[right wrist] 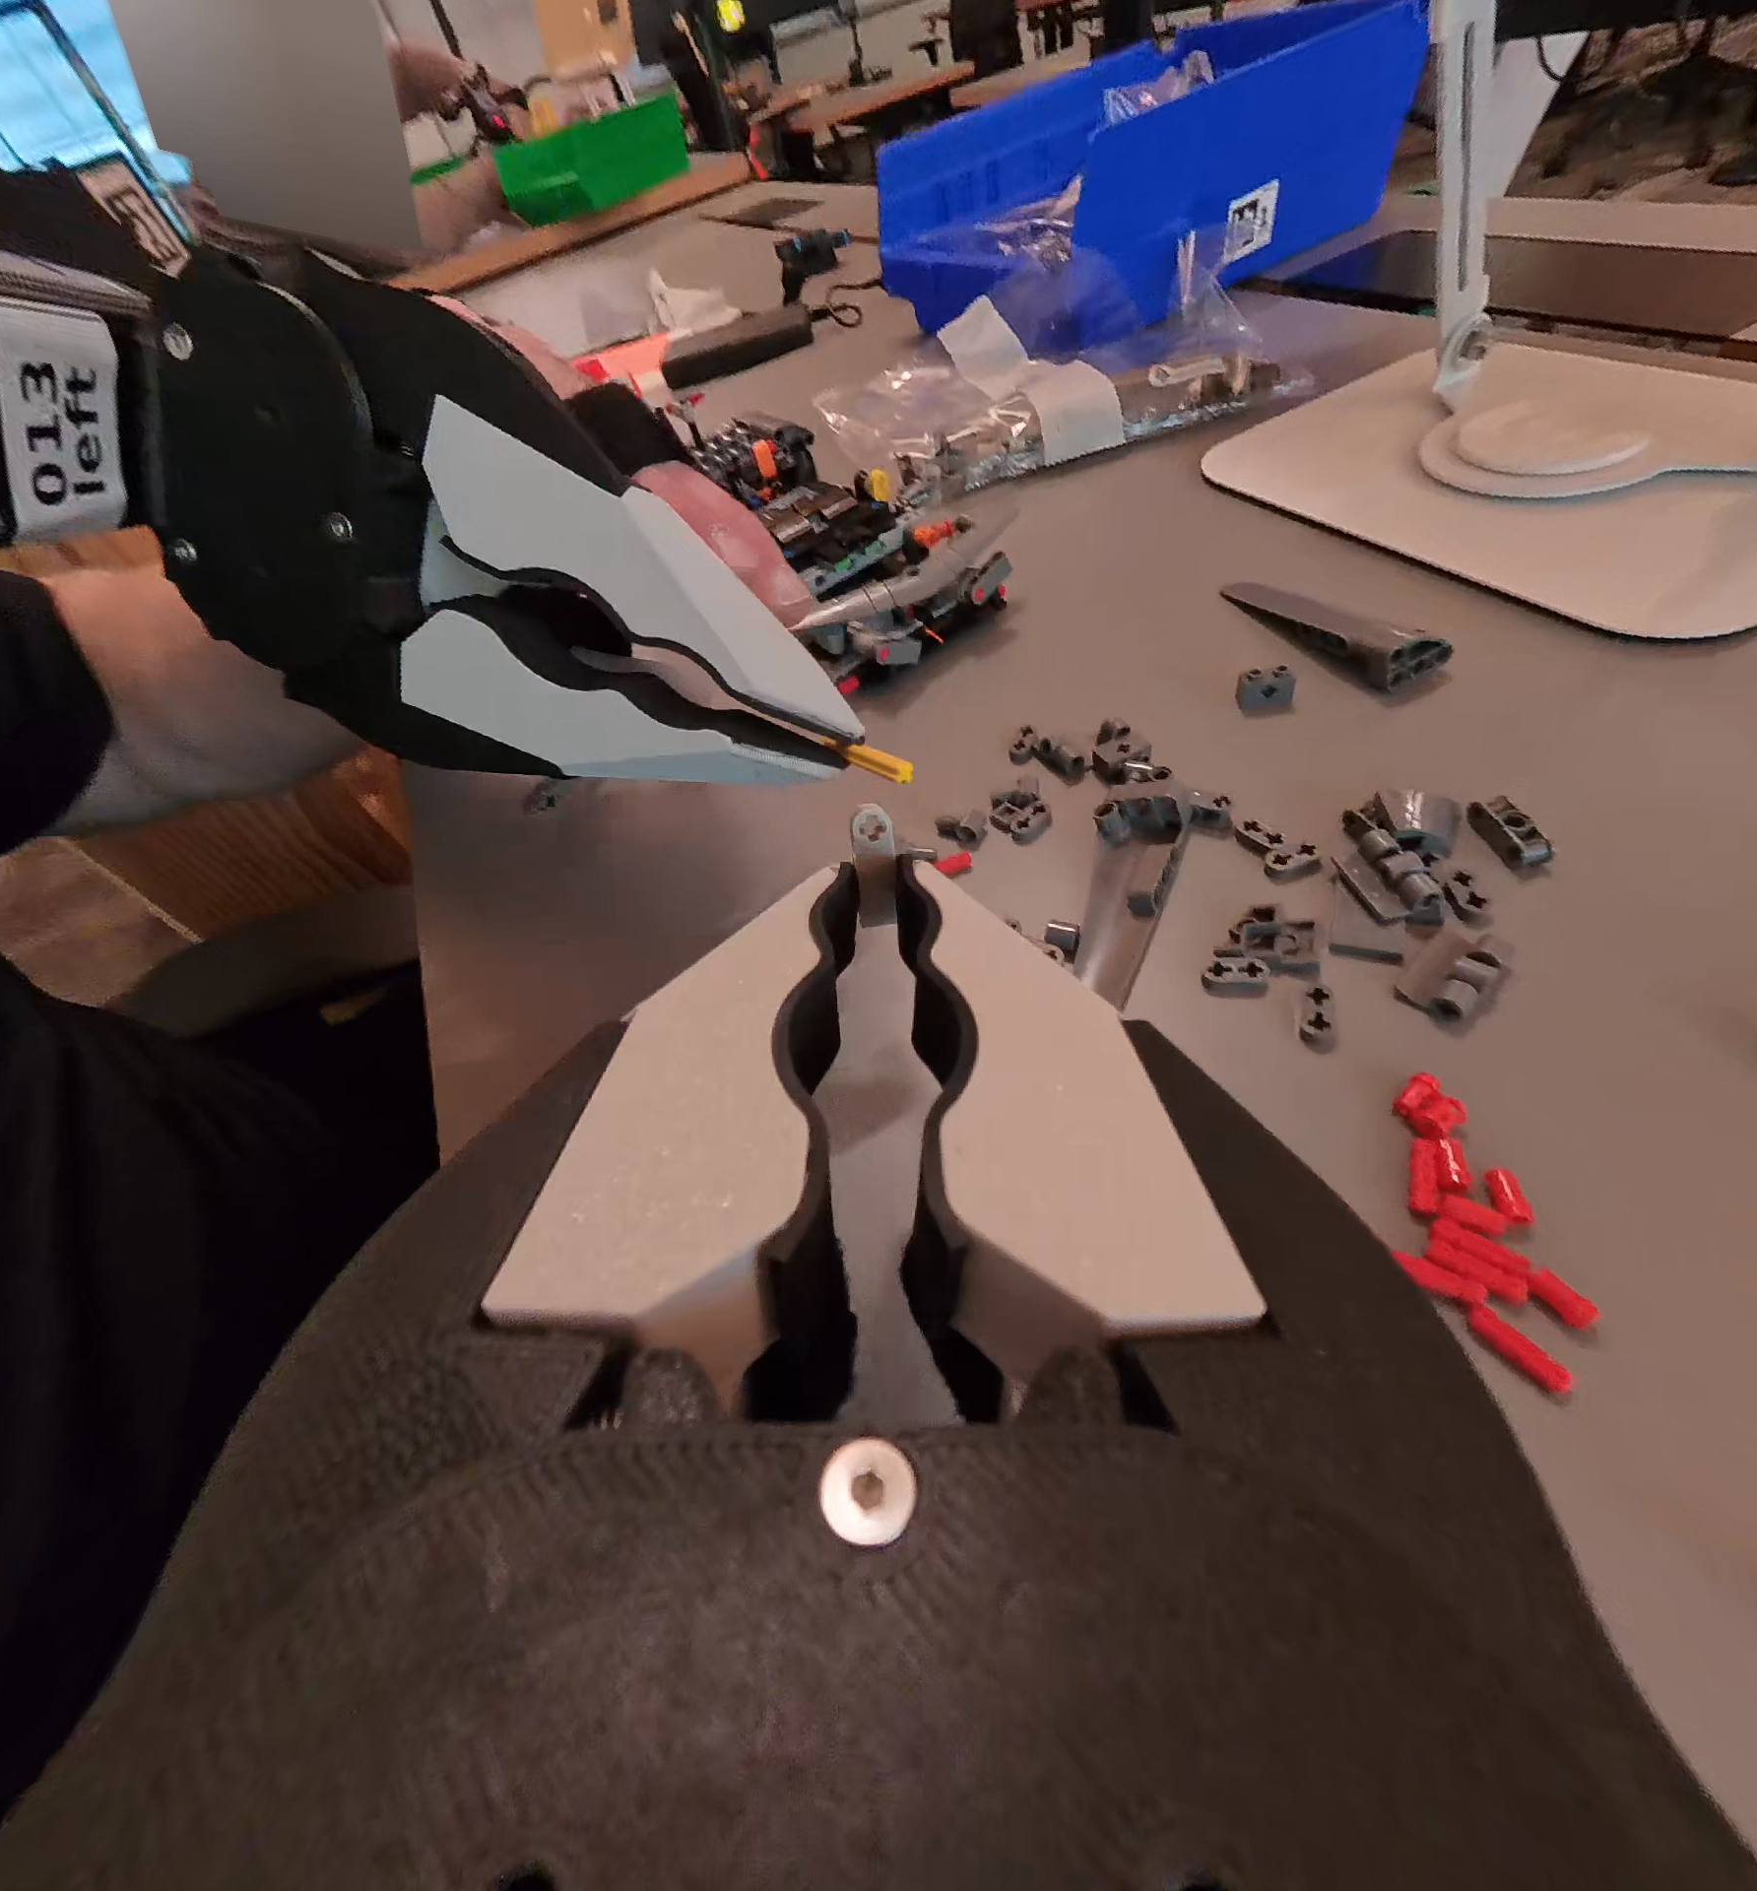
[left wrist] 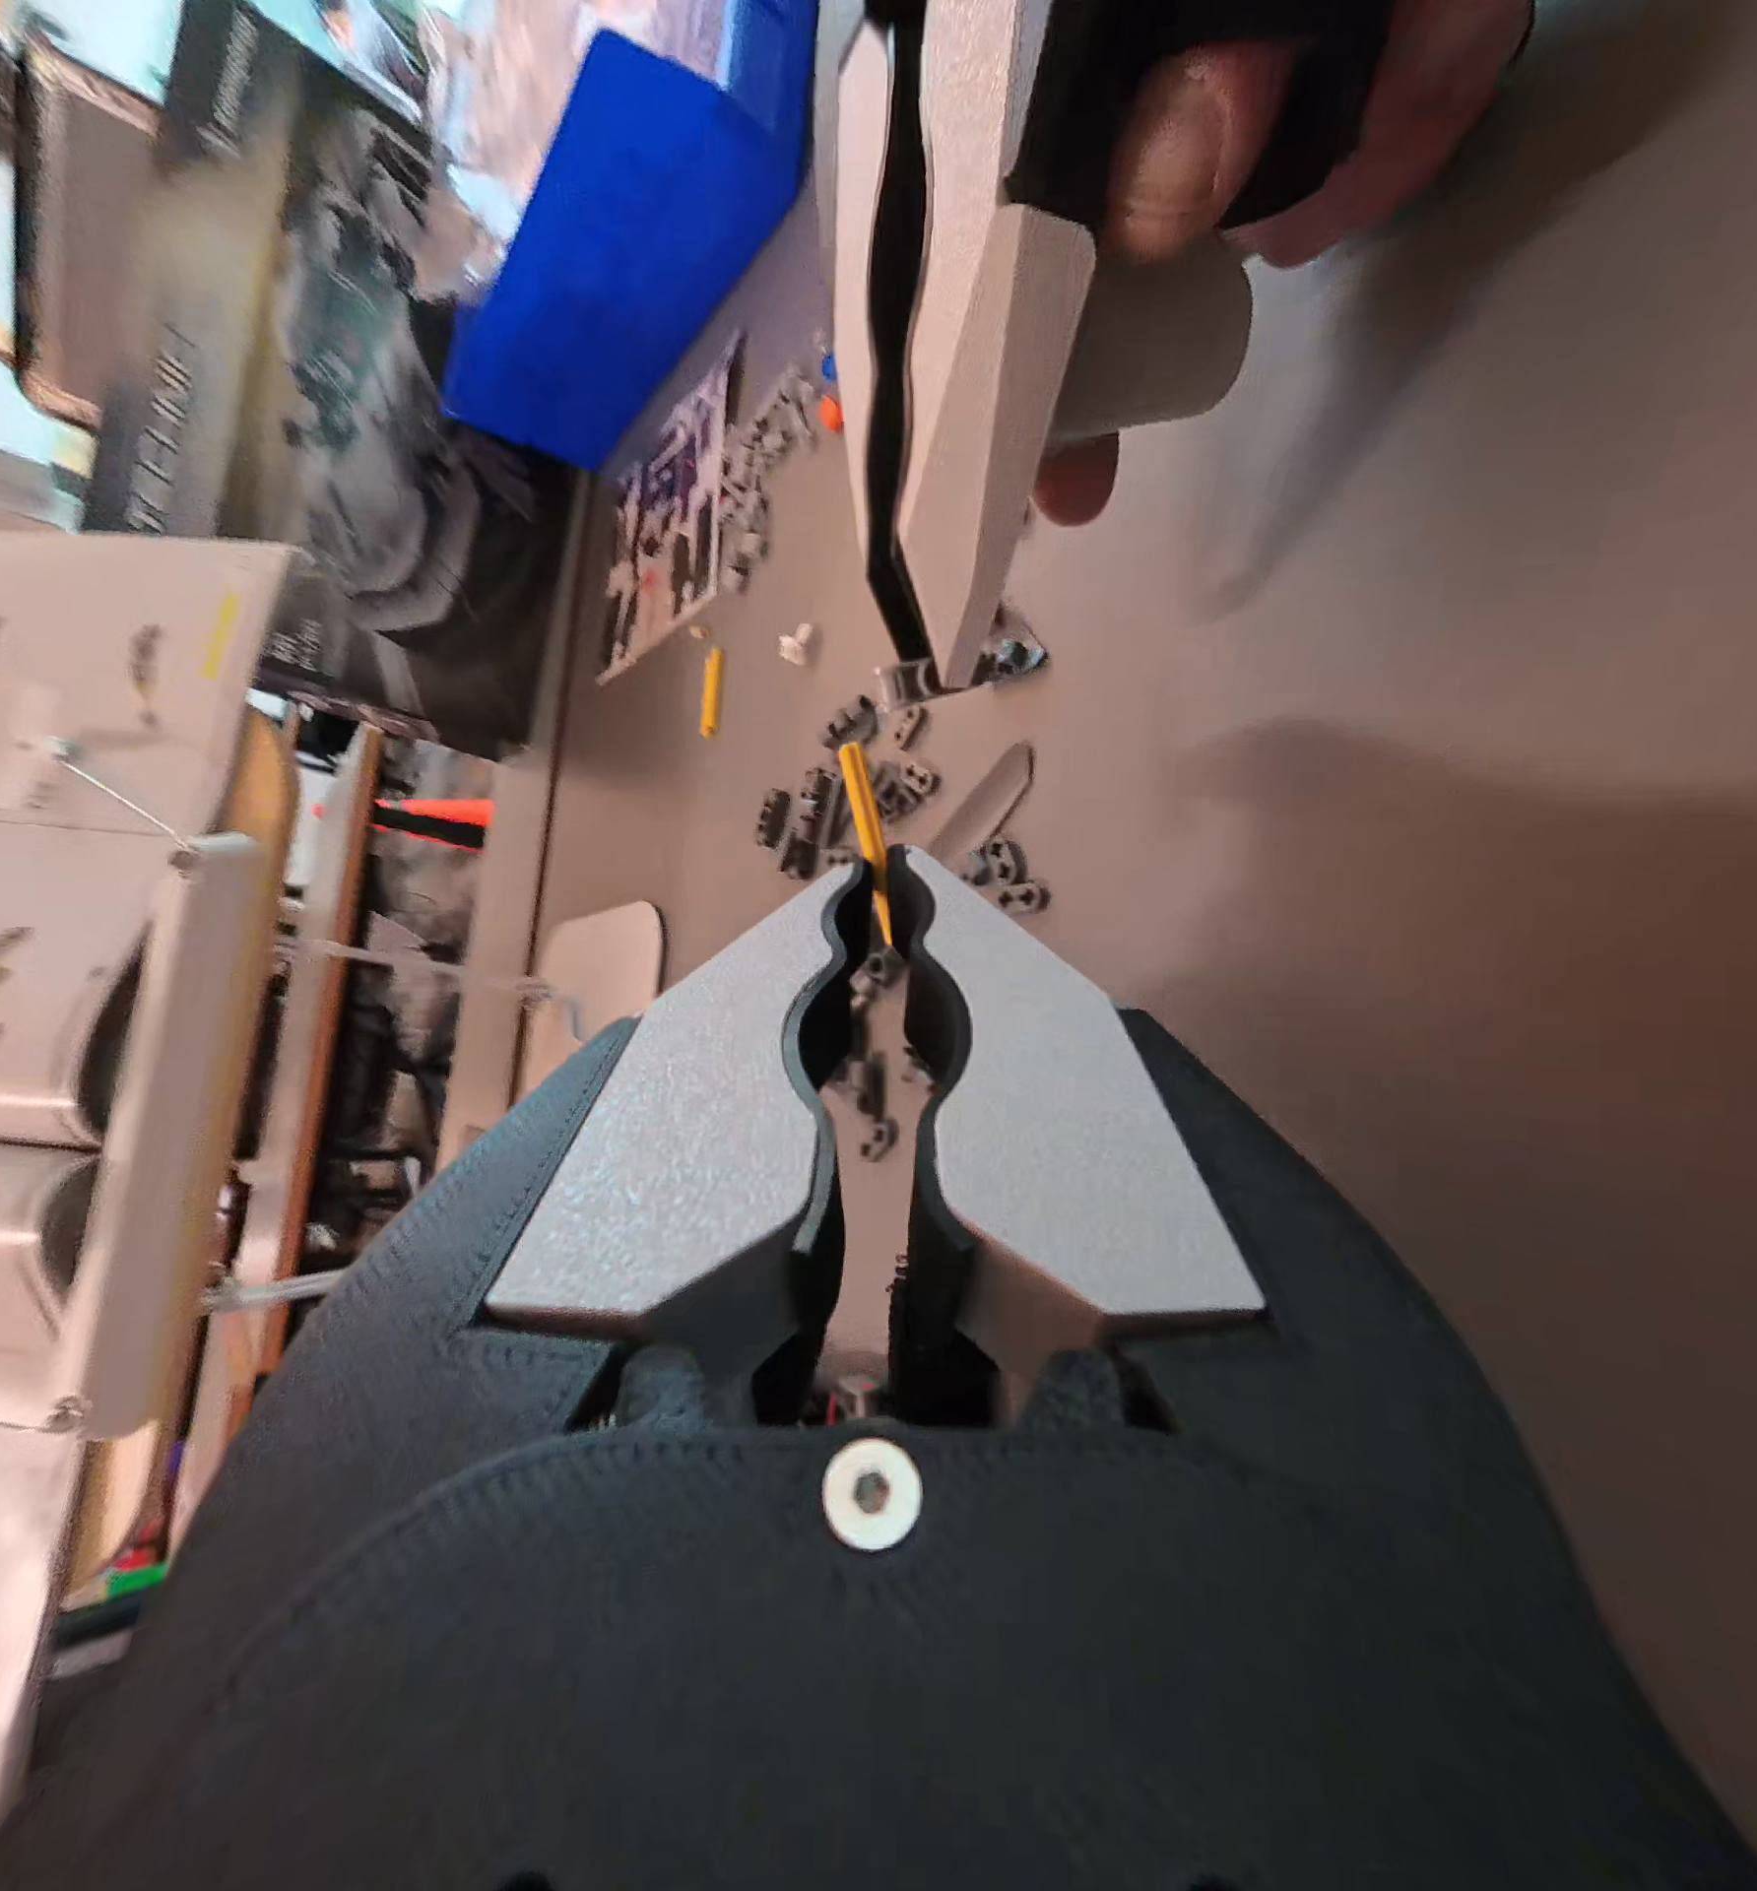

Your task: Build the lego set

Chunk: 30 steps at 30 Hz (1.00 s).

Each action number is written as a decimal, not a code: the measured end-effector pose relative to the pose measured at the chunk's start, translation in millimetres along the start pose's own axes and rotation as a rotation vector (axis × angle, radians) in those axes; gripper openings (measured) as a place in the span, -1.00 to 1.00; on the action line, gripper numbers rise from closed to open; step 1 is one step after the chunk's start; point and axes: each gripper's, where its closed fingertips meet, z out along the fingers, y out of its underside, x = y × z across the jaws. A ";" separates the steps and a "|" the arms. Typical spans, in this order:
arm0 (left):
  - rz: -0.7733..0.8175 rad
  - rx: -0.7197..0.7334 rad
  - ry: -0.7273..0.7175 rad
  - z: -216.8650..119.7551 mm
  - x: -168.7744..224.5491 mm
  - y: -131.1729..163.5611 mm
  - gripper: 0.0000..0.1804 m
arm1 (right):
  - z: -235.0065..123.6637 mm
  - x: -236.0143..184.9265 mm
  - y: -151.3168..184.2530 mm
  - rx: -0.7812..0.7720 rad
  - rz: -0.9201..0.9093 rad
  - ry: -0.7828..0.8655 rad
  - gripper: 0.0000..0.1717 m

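My left gripper (left wrist: 887, 868) is shut on a thin yellow axle rod (left wrist: 862, 808) that sticks out past its fingertips. In the right wrist view the left gripper (right wrist: 839, 752) comes in from the left, with the yellow rod (right wrist: 880, 763) poking from its tips. My right gripper (right wrist: 876, 870) is shut on a small light grey connector piece (right wrist: 874, 849) that stands up between its pads and has a cross-shaped hole at its top end. The right gripper also shows in the left wrist view (left wrist: 931, 670), pointing down at the table. The rod's tip is just above and beside the grey piece.
Loose dark grey building pieces (right wrist: 1273, 890) lie on the grey table (right wrist: 1621, 819), with red pins (right wrist: 1478, 1238) at the right and a second yellow rod (left wrist: 711, 691). A part-built model (right wrist: 854, 553), blue bins (right wrist: 1161, 184) and a white monitor stand (right wrist: 1529, 481) are behind. Left and right tips are no more than a few centimetres apart. The left tips stand about 20 cm off the part-built model (right wrist: 854, 553).
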 end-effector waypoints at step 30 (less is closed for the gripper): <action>0.198 0.139 0.008 -6.4 -11.1 -0.1 -0.99 | 9.8 1.5 -19.6 0.089 0.095 -0.126 -0.94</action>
